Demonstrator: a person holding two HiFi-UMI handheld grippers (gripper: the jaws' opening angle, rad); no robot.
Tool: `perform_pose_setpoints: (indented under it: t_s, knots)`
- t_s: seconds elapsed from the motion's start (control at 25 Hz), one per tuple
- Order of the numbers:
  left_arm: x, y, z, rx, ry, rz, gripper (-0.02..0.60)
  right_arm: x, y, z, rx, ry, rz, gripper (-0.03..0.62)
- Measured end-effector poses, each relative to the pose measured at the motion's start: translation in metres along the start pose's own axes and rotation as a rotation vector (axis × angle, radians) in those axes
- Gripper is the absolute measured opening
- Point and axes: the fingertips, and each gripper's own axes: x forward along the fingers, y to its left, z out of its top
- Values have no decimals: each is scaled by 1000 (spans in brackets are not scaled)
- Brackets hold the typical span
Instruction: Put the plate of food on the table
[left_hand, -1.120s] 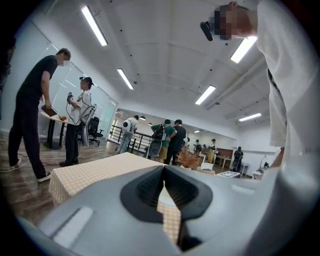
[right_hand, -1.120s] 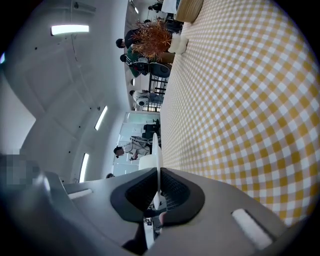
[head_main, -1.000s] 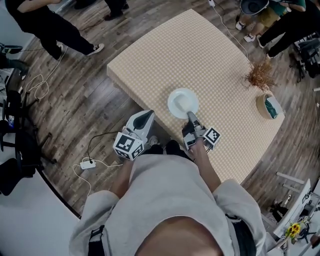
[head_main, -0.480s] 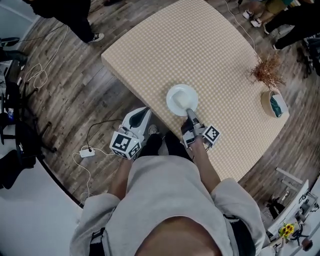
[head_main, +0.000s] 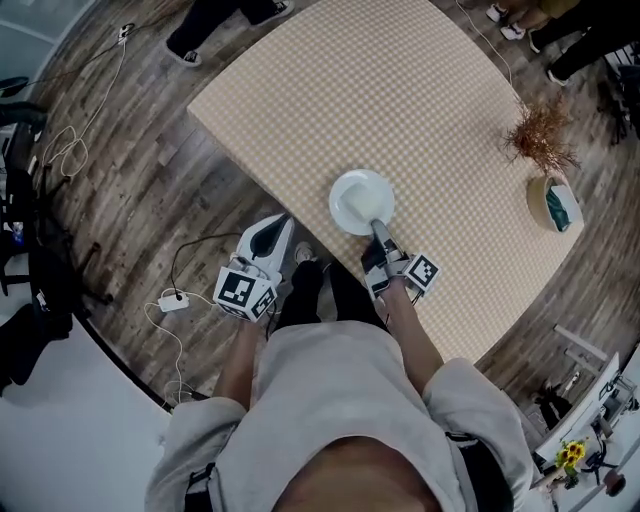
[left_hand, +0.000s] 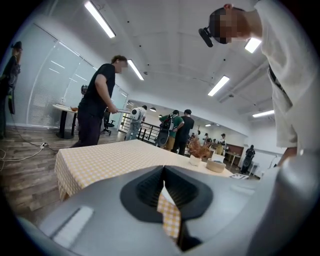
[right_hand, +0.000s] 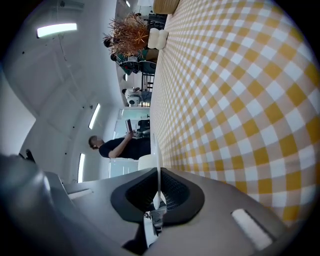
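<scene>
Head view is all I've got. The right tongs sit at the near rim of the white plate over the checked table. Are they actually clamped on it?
Observer: Yes. The right gripper view shows the right tongs shut on the plate, its thin rim pinched between them.
Operator: And the left tongs, out over the floor, are they carrying anything?
Observer: No. The left gripper view shows the left tongs closed at the tips with nothing held. Only the checked table shows beyond them.
</scene>
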Motion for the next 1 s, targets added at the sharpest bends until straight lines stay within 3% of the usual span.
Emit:
perform_pose_setpoints:
  t_s: [0.4,1.0]
  knots:
    - [5,-7,-7,-21,10,8,9,3,-3,6,-5,31,-5,12]
    - [-7,14,-9,-53,12,61,9,83,27,40,-55,4,32,9]
